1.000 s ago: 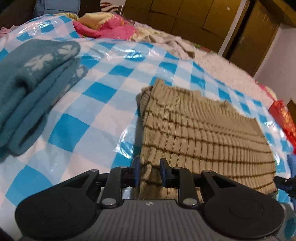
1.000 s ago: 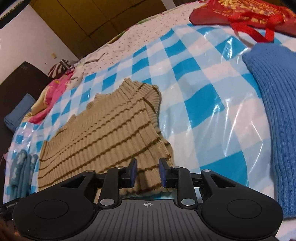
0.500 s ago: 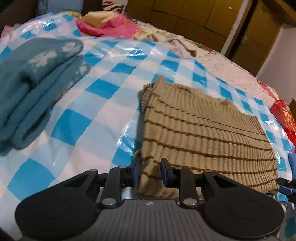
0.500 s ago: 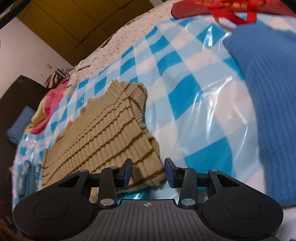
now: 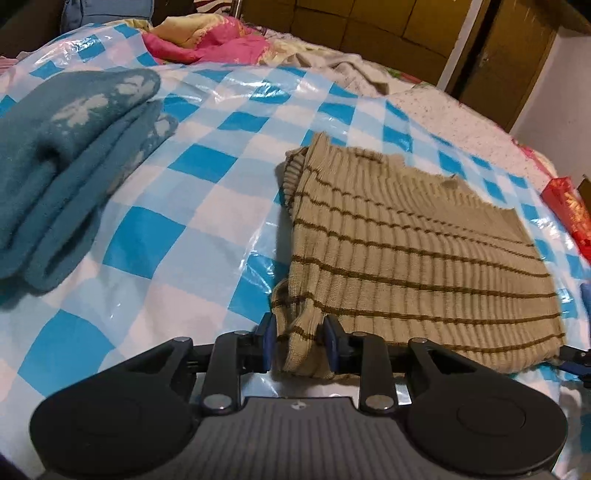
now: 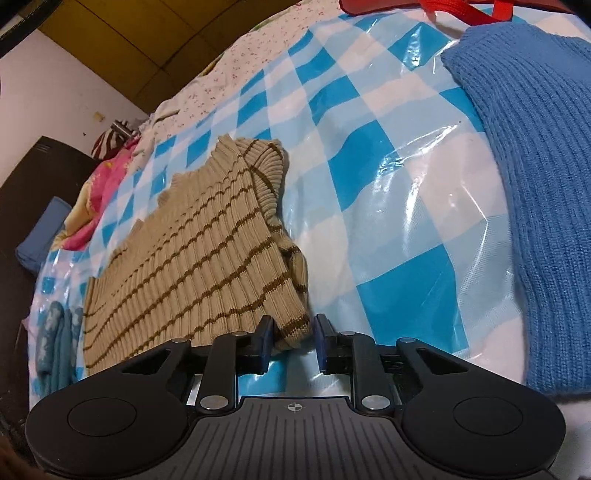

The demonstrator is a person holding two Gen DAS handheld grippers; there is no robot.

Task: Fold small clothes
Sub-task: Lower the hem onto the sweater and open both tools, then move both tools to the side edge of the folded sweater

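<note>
A striped sweater [image 5: 413, 258], laid flat on a checked cover [image 5: 207, 206], is straddled at its near corners by the left gripper [image 5: 297, 341] and right gripper [image 6: 291, 341], both parted, awaiting even, simultaneous pinches.

Left gripper [image 5: 300, 341] straddles the striped sweater's [image 5: 417, 266] near corner (jaws parted)

Brown wooden wardrobe [image 5: 369, 29] (panelled doors) against white wall [image 5: 554, 85].
</note>
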